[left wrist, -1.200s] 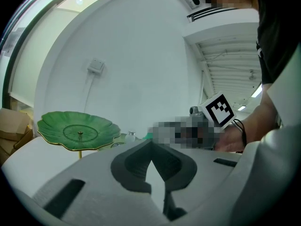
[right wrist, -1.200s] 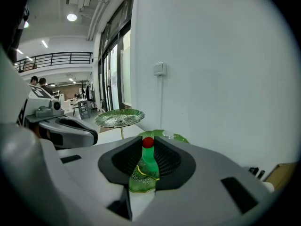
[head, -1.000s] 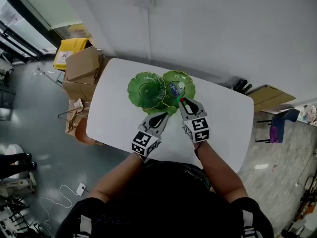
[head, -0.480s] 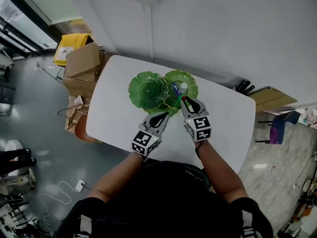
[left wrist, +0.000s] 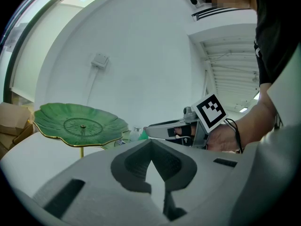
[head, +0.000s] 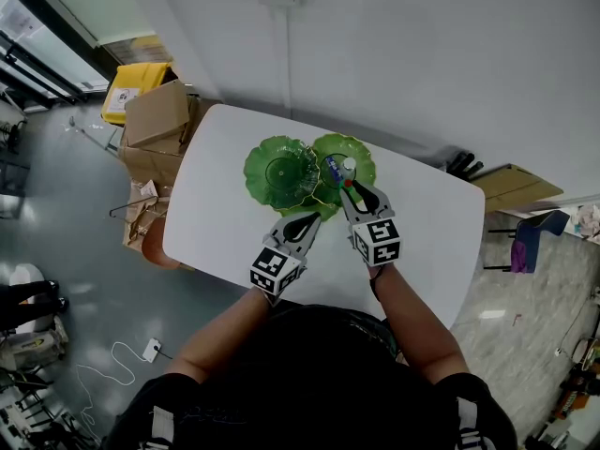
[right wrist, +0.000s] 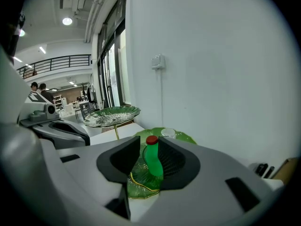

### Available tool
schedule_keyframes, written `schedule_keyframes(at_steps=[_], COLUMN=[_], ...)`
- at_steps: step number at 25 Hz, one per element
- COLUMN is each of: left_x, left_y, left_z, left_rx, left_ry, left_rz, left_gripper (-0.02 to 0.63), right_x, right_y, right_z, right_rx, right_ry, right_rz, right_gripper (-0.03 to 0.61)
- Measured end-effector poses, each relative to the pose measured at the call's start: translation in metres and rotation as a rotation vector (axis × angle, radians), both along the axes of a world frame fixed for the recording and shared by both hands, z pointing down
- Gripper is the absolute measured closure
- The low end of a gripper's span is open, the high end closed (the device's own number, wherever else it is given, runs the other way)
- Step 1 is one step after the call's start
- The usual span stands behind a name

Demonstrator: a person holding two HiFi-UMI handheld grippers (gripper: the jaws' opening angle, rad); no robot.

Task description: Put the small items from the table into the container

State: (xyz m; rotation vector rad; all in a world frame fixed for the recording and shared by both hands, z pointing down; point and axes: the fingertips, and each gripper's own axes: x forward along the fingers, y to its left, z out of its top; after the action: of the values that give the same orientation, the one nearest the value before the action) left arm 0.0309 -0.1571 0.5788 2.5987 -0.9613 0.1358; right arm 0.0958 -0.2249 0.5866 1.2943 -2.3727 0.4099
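The right claw is reaching to the far side of the worktop, angled downward, and its jaws are opening around a small green bottle. The bottle stands between the pads, nearly upright with its red cap on top. It leans against the right-hand pad, with a gap on the left, so the grip looks to be letting go. Its long axis runs top to bottom, across the line the claw points along, and the cap tips slightly left. Directly below its base is the low green leaf dish with the gold rim, the nearest tier of the container. Whether the base already touches the leaf cannot be told. Just beyond it, the far leaf dish already holds a white-capped item, and the tall leaf dish on its gold stem sits off to the left. The left claw hangs near and to the left, closed with nothing in it, so the drop is plainly the right hand's job. The coming move probably calls for a straight pull back, clear of the cap.
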Motion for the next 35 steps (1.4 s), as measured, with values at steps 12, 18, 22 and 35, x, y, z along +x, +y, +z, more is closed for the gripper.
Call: schedule_keyframes(at_steps=[12, 18, 22, 35], left_x=[0.000, 0.000, 0.001, 0.006], left_y=[0.009, 0.018, 0.028, 0.054], left_z=[-0.010, -0.021, -0.031, -0.053], left_rx=[0.010, 0.033, 0.051, 0.104], left_ry=[0.012, 0.014, 0.023, 0.039], left_rz=[-0.009, -0.012, -0.015, 0.006], left_gripper=[0.606, 0.606, 0.606, 0.606], right_x=[0.003, 0.004, 0.005, 0.001], right_y=[0.010, 0.026, 0.043, 0.102], right_z=[-0.013, -0.024, -0.034, -0.051], right_rx=[0.030, 0.046, 0.066, 0.109], right_ry=[-0.004, -0.010, -0.016, -0.023], right_rz=[0.012, 0.020, 0.025, 0.034], right_gripper=[0.457, 0.458, 0.459, 0.526])
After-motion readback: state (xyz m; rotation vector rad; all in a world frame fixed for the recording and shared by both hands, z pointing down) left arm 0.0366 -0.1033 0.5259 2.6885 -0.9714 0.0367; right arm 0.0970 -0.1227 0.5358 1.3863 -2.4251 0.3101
